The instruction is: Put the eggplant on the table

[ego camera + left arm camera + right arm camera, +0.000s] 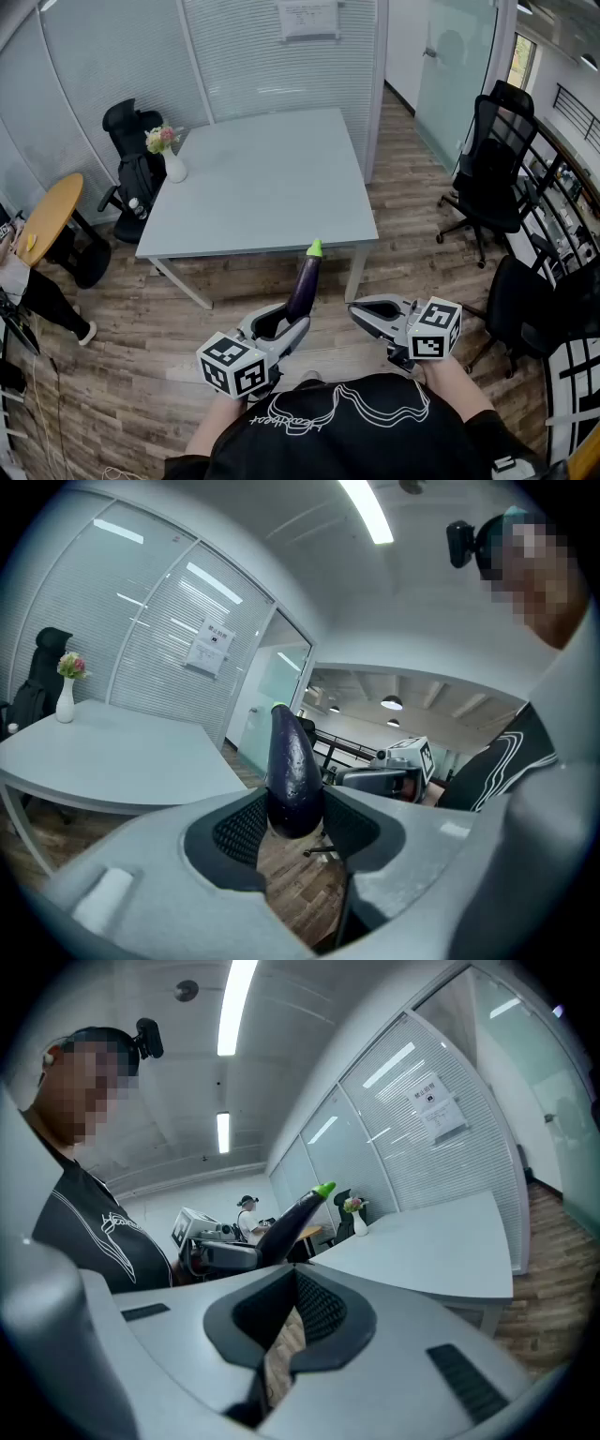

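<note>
A dark purple eggplant (pixel 302 286) with a green stem end is held in my left gripper (pixel 286 317). The jaws are shut on its thick lower end, and the stem points up and toward the table. In the left gripper view the eggplant (pixel 292 771) stands upright between the two dark pads (pixel 239 829). It hangs over the wooden floor, just short of the near edge of the pale grey table (pixel 262 187). My right gripper (pixel 356 307) is level beside it on the right, shut and with nothing in it. The right gripper view shows the eggplant (pixel 291 1221) off to its left.
A white vase with flowers (pixel 172 159) stands at the table's far left corner. A black office chair (pixel 131 159) sits behind that corner, and two more chairs (pixel 492 159) are to the right. A round orange table (pixel 47 216) and a person (pixel 19 281) are at the left edge.
</note>
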